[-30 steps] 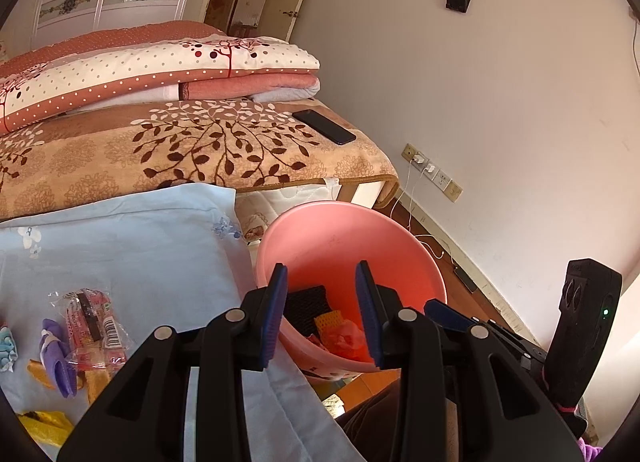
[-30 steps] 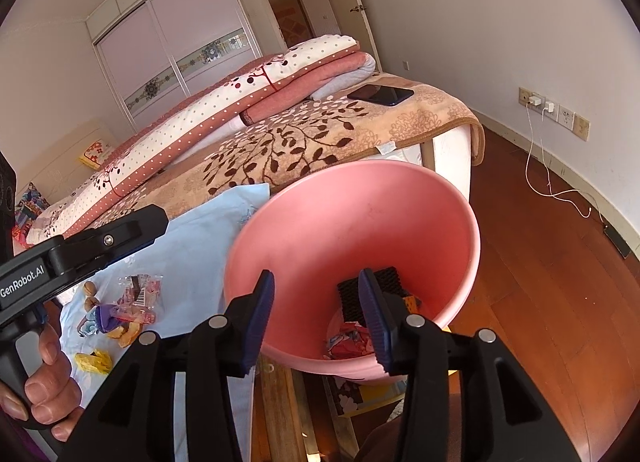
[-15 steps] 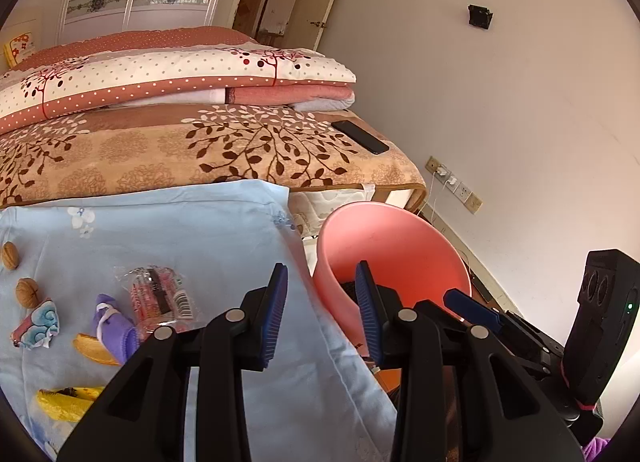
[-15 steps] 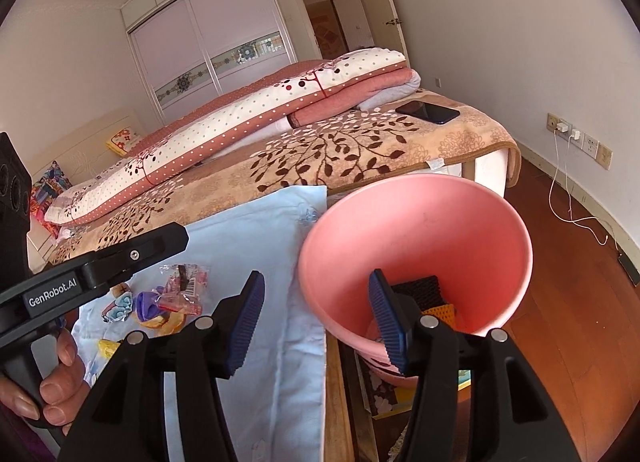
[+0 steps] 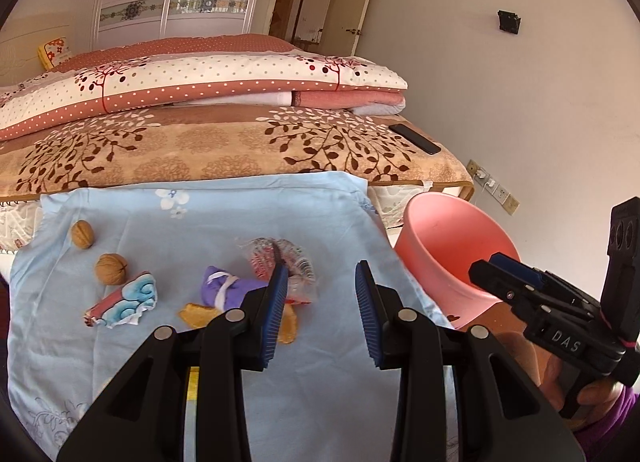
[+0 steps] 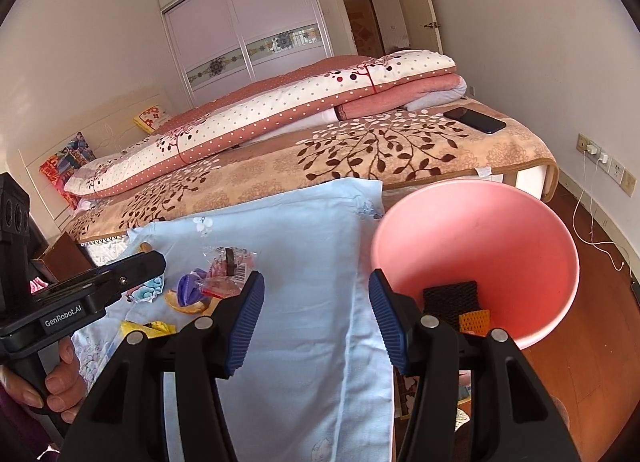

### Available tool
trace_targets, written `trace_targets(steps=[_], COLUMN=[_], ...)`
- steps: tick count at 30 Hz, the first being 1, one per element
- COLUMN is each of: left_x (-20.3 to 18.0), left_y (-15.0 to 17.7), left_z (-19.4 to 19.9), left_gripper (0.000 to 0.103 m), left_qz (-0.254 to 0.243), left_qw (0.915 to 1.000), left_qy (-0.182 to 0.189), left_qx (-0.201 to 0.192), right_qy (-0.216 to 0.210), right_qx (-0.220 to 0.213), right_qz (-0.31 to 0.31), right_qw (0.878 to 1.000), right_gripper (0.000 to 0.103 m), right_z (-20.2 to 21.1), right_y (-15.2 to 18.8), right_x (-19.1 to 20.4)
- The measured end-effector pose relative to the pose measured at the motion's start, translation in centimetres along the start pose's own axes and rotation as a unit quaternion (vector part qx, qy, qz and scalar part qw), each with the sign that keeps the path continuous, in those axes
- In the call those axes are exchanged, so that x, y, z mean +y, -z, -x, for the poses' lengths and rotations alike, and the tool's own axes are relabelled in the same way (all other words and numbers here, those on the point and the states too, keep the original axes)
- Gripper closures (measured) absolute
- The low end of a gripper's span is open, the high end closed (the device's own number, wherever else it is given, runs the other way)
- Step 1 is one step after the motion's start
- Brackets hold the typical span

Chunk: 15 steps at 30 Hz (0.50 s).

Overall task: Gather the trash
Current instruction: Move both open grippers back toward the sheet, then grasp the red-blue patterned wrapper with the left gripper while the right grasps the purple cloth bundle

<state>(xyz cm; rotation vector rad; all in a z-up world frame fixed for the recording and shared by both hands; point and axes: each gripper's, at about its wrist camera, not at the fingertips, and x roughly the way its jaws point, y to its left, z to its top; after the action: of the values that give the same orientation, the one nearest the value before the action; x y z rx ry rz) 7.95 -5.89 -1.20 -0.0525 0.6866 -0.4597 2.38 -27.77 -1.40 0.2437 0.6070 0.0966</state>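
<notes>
Trash lies on a light blue cloth [image 5: 328,222]: a clear red-printed wrapper [image 5: 280,258], a purple wrapper [image 5: 224,290], orange peel [image 5: 196,314], a blue-and-red wrapper [image 5: 124,300] and two walnuts [image 5: 111,269]. A yellow wrapper [image 6: 146,328] lies nearer me. My left gripper [image 5: 321,268] hovers open and empty just right of the clear wrapper. The pink bin [image 6: 480,230] stands off the cloth's right edge with black mesh [image 6: 452,296] and an orange scrap inside. My right gripper [image 6: 316,276] is open and empty over the cloth, between the trash and the bin.
Behind the cloth is a bed with a brown leaf-patterned blanket [image 5: 240,146], a folded dotted quilt [image 5: 224,78] and a black phone [image 5: 416,138]. Wall sockets with a white charger cable [image 6: 600,158] sit right of the bin, above a wooden floor [image 6: 592,342].
Both grippers have swung left, away from above the bin and towards the trash on the cloth. The right jaws have spread a little wider.
</notes>
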Motion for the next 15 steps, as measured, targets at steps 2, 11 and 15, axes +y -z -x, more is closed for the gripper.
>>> trace_targets(steps=[2, 11, 15], left_x=[1.0, 6.2, 9.0], left_y=[0.4, 2.1, 2.6], left_z=[0.4, 1.2, 1.2], left_gripper=[0.068, 0.068, 0.068], left_qz=[-0.002, 0.006, 0.016], left_qw=[0.9999, 0.9983, 0.9965], left_qy=[-0.010, -0.055, -0.078], left_qx=[0.001, 0.019, 0.028], right_qy=[-0.005, -0.033, -0.045], right_qx=[0.003, 0.025, 0.035], right_qz=[0.007, 0.042, 0.057], right_qw=[1.000, 0.998, 0.997], right_gripper=[0.049, 0.049, 0.049], right_z=[-0.3, -2.2, -3.1], right_y=[-0.1, -0.4, -0.4], right_x=[0.7, 4.3, 5.9])
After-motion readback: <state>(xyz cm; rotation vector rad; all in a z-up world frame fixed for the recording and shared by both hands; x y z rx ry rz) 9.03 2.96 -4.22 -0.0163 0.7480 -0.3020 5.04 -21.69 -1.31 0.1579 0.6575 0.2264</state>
